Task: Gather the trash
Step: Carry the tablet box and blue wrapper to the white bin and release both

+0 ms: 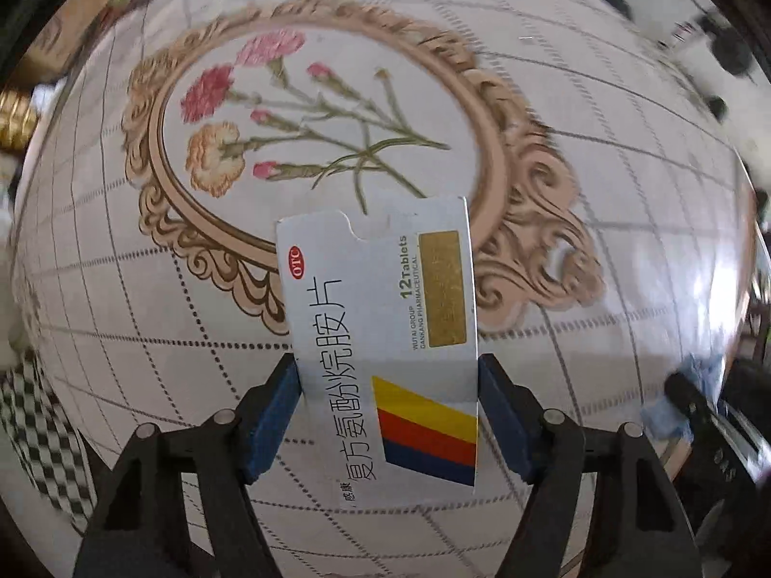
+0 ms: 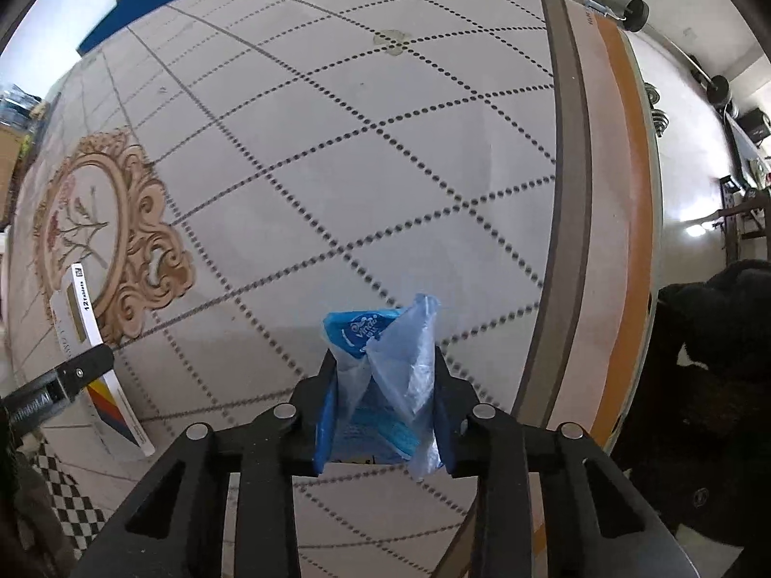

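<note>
Pinched between the two blue pads of the left gripper (image 1: 388, 414), a flat white medicine box (image 1: 385, 337) is held above the tablecloth (image 1: 144, 313), its long axis running away from the camera. On the box a red oval OTC mark, black Chinese lettering, the words "12 Tablets", a gold rectangle and a slanted band of yellow, red and blue stripes can be read in the left wrist view. Beyond the box, a printed oval frame (image 1: 506, 154) in tan scrollwork is seen on the cloth, with pink, red and orange carnations (image 1: 217, 111) inside it. The cloth itself is pale and crossed by dotted and solid lines forming a diamond grid. In the right wrist view the same box (image 2: 86, 337) is seen edge-on at the far left, clamped by a black finger (image 2: 82, 371) of the left gripper, near the scrollwork frame (image 2: 144, 241). Further right, the right gripper (image 2: 385, 400) is closed on a crumpled blue plastic wrapper (image 2: 385, 375), which bears white print and stands up between the jaws, its pale translucent part folded toward the right. It is held over the tablecloth (image 2: 385, 168), well apart from the medicine box. At the right of that view the brown and orange border (image 2: 621, 241) of the cloth is shown, running along the table edge, and a dark shape (image 2: 713, 337) lies beyond it.
</note>
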Demonstrator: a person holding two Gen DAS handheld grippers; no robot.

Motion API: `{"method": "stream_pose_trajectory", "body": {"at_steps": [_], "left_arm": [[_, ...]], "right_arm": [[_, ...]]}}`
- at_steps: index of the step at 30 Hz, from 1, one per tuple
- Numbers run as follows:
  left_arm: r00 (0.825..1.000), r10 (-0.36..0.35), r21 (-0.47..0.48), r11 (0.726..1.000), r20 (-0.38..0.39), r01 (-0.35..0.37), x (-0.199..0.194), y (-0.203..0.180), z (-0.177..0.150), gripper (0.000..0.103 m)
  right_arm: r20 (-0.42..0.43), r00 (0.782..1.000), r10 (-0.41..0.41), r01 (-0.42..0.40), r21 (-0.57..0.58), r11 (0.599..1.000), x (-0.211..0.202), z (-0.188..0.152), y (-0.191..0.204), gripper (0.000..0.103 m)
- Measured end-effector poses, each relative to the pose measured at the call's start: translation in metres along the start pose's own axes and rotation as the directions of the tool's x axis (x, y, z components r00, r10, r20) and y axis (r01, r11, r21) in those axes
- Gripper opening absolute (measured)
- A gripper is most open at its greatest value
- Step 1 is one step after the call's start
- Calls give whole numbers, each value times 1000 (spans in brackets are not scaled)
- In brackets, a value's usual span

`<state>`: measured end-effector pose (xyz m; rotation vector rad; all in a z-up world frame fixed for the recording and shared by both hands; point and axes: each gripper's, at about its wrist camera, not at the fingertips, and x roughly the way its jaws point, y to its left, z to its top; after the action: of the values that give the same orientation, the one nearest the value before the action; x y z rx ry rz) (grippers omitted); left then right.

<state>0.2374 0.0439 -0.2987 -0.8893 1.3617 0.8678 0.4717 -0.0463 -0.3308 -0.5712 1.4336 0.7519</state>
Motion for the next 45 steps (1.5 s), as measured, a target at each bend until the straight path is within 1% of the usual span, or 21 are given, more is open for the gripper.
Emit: {"method": "stream_pose_trajectory", "body": {"at_steps": [2, 6, 8, 9, 11, 13, 14, 16, 18, 22, 23, 26, 28, 31, 32, 34, 35, 37, 39, 41, 45], "left_arm": [[999, -27, 19, 999, 20, 26, -20, 15, -11, 71], [994, -89, 12, 996, 62, 88, -44, 39, -35, 71], [989, -116, 12, 993, 93, 115, -57, 61, -47, 71], [985, -135, 10, 991, 111, 135, -67, 73, -58, 71], [977, -156, 12, 988, 148, 156, -92, 81, -78, 71], [968, -178, 15, 984, 177, 178, -108, 89, -82, 71], [962, -191, 17, 981, 194, 191, -108, 99, -93, 71], [955, -206, 20, 978, 213, 207, -113, 118, -113, 71], [948, -233, 9, 972, 219, 236, -113, 143, -144, 71], [951, -245, -23, 967, 186, 254, -96, 199, -201, 71], [957, -236, -42, 968, 167, 246, -85, 218, -220, 71], [971, -210, -92, 971, 111, 221, -55, 256, -254, 71], [977, -204, -128, 969, 60, 211, -23, 278, -274, 71], [974, -224, -163, 963, -44, 214, 51, 300, -290, 71], [970, -227, -171, 963, -83, 210, 86, 305, -291, 71], [961, -234, -176, 962, -145, 208, 153, 310, -287, 71], [958, -237, -171, 963, -161, 209, 174, 310, -284, 71], [946, -258, -168, 959, -196, 226, 232, 309, -274, 71], [924, -304, -180, 947, -232, 266, 288, 306, -262, 71], [909, -333, -197, 937, -251, 289, 329, 301, -248, 71], [898, -357, -211, 928, -257, 308, 380, 295, -228, 72]], "right_arm": [[16, 1000, 27, -27, 13, 1000, -8, -16, 7, 33], [41, 996, 81, -82, 26, 996, -28, -48, 14, 33], [58, 993, 108, -109, 20, 994, -40, -66, 25, 33], [63, 991, 117, -118, 13, 993, -47, -67, 19, 33], [76, 987, 141, -141, 0, 990, -59, -84, 31, 33], [93, 982, 162, -161, -21, 987, -72, -116, 44, 33], [98, 980, 172, -170, -28, 985, -77, -127, 48, 33], [113, 975, 190, -185, -49, 981, -83, -167, 63, 33], [119, 974, 195, -189, -64, 980, -87, -213, 80, 33], [60, 973, 224, -221, -52, 974, -74, -306, 110, 33], [27, 973, 230, -228, -54, 972, -62, -331, 121, 33], [-77, 969, 234, -239, -63, 969, -22, -390, 149, 33], [-156, 961, 227, -240, -68, 968, 18, -427, 165, 33], [-232, 953, 194, -215, -71, 974, 89, -465, 179, 33], [-247, 951, 184, -207, -70, 976, 114, -473, 182, 33], [-269, 949, 166, -190, -62, 980, 162, -479, 183, 33], [-275, 947, 167, -187, -47, 981, 195, -480, 182, 33], [-275, 950, 146, -162, -37, 986, 243, -477, 180, 33], [-277, 949, 152, -158, 1, 988, 290, -470, 175, 33], [-277, 947, 162, -157, 38, 987, 329, -463, 169, 33], [-272, 944, 186, -169, 83, 982, 393, -446, 165, 33]]}}
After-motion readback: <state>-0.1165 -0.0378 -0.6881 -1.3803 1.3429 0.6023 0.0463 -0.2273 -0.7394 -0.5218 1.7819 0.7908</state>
